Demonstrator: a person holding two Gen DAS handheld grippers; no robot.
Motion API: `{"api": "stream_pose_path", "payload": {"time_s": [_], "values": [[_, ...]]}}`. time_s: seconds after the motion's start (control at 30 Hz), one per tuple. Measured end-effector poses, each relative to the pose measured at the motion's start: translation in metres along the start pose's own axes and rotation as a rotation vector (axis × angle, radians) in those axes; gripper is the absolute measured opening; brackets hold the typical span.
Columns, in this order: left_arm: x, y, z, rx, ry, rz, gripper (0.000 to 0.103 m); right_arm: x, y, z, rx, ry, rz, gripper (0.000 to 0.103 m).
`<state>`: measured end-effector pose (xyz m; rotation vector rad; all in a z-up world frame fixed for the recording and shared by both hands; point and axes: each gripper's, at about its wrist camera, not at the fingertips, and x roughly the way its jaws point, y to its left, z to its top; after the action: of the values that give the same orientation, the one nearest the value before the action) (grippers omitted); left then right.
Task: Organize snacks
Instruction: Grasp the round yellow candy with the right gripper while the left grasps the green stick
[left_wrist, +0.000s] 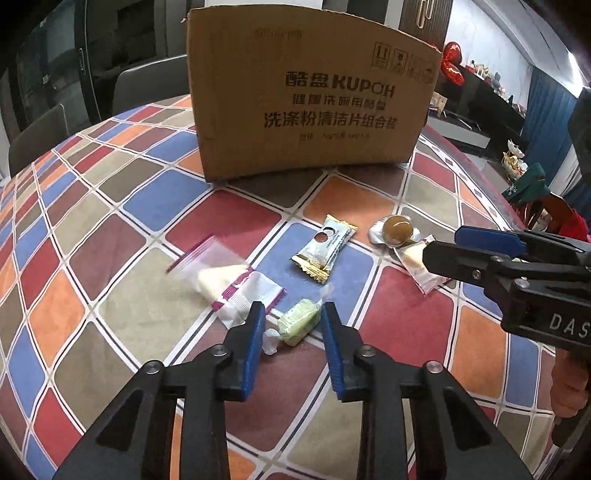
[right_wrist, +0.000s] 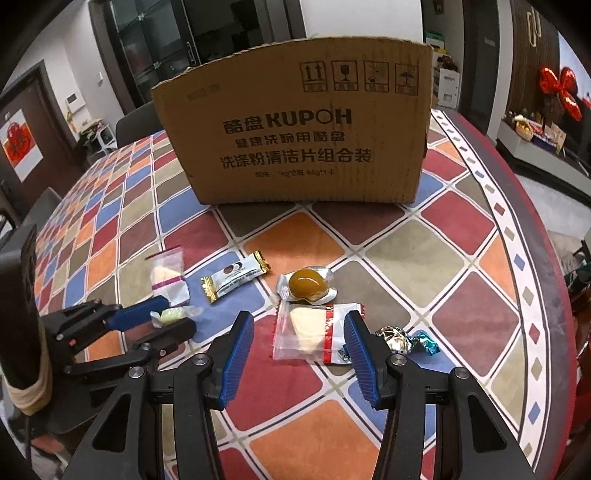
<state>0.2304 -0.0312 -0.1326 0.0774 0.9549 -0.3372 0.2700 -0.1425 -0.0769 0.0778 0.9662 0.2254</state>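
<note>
Cardboard box (left_wrist: 310, 99): top edge cut off in the left wrist view, interior hidden in both. Red-striped snack pouch (left_wrist: 415, 264): partly hidden behind the right hand-held gripper (left_wrist: 441, 245). Purple-striped pouch (left_wrist: 218, 269): motion-blurred. Small print on the gold-edged sachet (right_wrist: 234, 280): illegible.

Left gripper (left_wrist: 293, 317), right gripper (right_wrist: 299, 326): jaws apart.

A tabletop (right_wrist: 417, 254) carries a checkered cloth of red, blue, orange and tan squares, edged with a pale border band (right_wrist: 517, 236). Grey chairs (left_wrist: 151, 83) stand behind it at the far side. Dark glass-door cabinets (right_wrist: 159, 40) line the back wall. A shiny red bow-shaped balloon (right_wrist: 559, 92) hangs at right above a cluttered sideboard (right_wrist: 535, 133). Blue curtains (left_wrist: 546, 122) hang beyond.
</note>
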Motion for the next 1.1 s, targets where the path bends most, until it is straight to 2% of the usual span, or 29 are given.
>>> {"api": "stream_pose_path", "payload": {"time_s": [0.03,0.17,0.43,0.47,0.53,0.83,0.93,1.1], "values": [[0.000,-0.001,0.000,0.002,0.002,-0.002,0.022,0.001,-0.002,0.001,0.009,0.003,0.005,0.052],[-0.005,-0.002,0.005,-0.021,-0.007,-0.030,0.021,0.005,-0.007,0.004,0.028,0.004,0.014,0.052],[-0.022,-0.008,0.019,-0.007,-0.062,-0.017,0.021,0.012,-0.008,0.018,0.014,-0.020,0.035,0.051],[-0.022,-0.008,0.021,-0.008,-0.066,-0.015,0.021,0.013,-0.008,0.020,0.006,-0.025,0.028,0.050],[-0.023,-0.007,0.024,-0.012,-0.069,-0.014,0.021,0.017,-0.009,0.025,-0.004,-0.023,0.016,0.040],[-0.022,-0.005,0.025,-0.018,-0.071,-0.002,0.021,0.040,-0.011,0.023,-0.008,0.037,0.010,0.040],[-0.023,-0.005,0.025,-0.018,-0.074,0.000,0.021,0.042,-0.013,0.021,0.003,0.029,0.010,0.035],[-0.028,-0.005,0.025,-0.027,-0.086,-0.005,0.021,0.039,-0.009,0.019,-0.016,0.019,0.011,0.035]]}}
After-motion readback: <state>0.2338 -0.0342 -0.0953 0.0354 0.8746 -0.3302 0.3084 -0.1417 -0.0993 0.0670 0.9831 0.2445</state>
